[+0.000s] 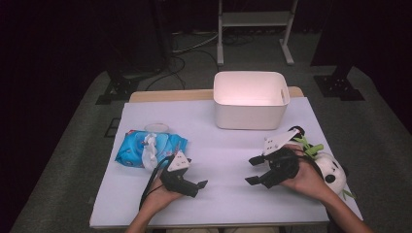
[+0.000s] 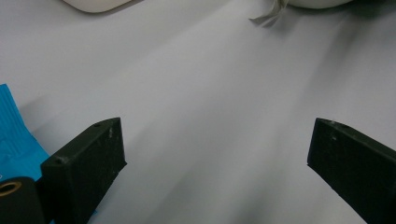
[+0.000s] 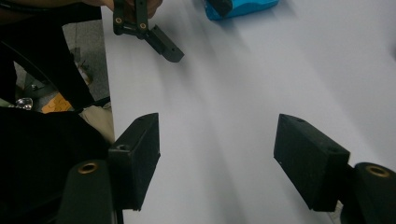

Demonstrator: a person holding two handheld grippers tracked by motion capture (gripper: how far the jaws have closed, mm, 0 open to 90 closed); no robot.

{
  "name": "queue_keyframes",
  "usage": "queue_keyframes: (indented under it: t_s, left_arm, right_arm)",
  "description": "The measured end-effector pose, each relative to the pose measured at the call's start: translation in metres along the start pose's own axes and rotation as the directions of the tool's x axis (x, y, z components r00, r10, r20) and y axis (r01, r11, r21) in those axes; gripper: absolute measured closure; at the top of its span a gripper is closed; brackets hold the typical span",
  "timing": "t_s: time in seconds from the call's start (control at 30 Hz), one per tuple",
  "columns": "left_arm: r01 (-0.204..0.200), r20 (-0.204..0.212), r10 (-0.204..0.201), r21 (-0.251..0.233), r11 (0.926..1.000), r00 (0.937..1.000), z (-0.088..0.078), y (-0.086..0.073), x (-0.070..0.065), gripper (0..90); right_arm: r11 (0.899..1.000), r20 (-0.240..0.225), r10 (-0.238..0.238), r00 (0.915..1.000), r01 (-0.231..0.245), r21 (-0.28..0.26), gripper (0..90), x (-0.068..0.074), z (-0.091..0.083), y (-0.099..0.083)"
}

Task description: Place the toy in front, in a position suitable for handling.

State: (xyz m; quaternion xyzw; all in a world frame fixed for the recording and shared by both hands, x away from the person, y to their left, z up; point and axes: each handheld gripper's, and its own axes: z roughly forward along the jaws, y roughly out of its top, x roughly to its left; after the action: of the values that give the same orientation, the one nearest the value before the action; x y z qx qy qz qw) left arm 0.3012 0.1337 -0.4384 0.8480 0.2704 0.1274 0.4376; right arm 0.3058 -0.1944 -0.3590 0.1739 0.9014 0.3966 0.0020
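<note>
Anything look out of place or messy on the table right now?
One oddity: a white wipe sticks up, half pulled, from the blue wipes pack. The panda plush sits close to the table's right edge. The white bin stands upright.

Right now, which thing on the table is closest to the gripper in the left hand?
The blue pack of wipes. It lies right beside the left gripper, while the panda toy sits by the right hand and the white bin stands farther back.

White table [image 1: 218, 204] under both tongs, wood edge showing at far side. Grey carpet floor [image 1: 73, 145] around, left and right of tongs. Beyond tongs: white metal stand [image 1: 255, 19], black cables [image 1: 180, 53] on floor, black stand feet [image 1: 337, 85]. Dark backdrop, light falls on table.
</note>
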Motion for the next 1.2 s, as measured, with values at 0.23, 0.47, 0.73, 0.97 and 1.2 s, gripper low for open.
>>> queue_keyframes:
  t_s: [0.23, 0.47, 0.73, 0.97, 1.2]
  left_arm:
    - [-0.001, 0.001, 0.001, -0.001, 1.0, 1.0, -0.001, 0.0, 0.0, 3.3]
    - [-0.001, 0.002, 0.001, 0.001, 1.0, 1.0, 0.0, 0.0, 0.0, 3.3]
    - [0.0, 0.003, 0.0, 0.005, 1.0, 1.0, 0.001, 0.0, -0.001, 3.3]
    - [0.001, 0.002, -0.001, 0.004, 1.0, 1.0, 0.001, -0.001, -0.001, 3.3]
    - [0.004, -0.001, -0.004, 0.007, 1.0, 1.0, 0.001, -0.001, 0.001, 3.3]
  right_arm:
    - [1.0, 0.02, -0.015, 0.9997, 0.015, 0.024, 30.4, -0.002, -0.02, 0.008]
    - [1.0, 0.052, -0.005, 0.9986, 0.004, 0.015, 30.5, -0.006, -0.042, 0.009]
    - [1.0, 0.077, 0.009, 0.997, -0.009, 0.005, 31.3, -0.01, -0.062, 0.003]
    - [0.999, 0.092, 0.032, 0.9952, -0.032, -0.007, 32.3, -0.015, -0.08, -0.005]
    - [0.999, 0.114, 0.036, 0.9928, -0.037, 0.003, 32.3, -0.019, -0.098, -0.012]
